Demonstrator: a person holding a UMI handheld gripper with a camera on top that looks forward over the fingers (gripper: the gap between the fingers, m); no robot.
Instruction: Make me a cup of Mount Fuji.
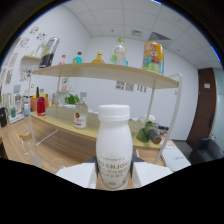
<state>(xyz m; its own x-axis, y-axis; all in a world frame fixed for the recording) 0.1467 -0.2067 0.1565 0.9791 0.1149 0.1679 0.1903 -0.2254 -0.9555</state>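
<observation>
On tongs [114, 175], facing forward, close-up

I'm looking into a bright office room, white walls [107, 47] all round and a white ceiling [130, 17] with a vent [159, 36] set in it. A pale wooden shelf [100, 71] on white legs spans the room, bottles and a tall can lined along its top. Below it runs a long wooden surface [60, 131] carrying a green plant [72, 99], a red bottle [41, 105] and other small items. Papers are pinned to the far wall [129, 86], and a dark brown door [204, 107] stands at the side
</observation>
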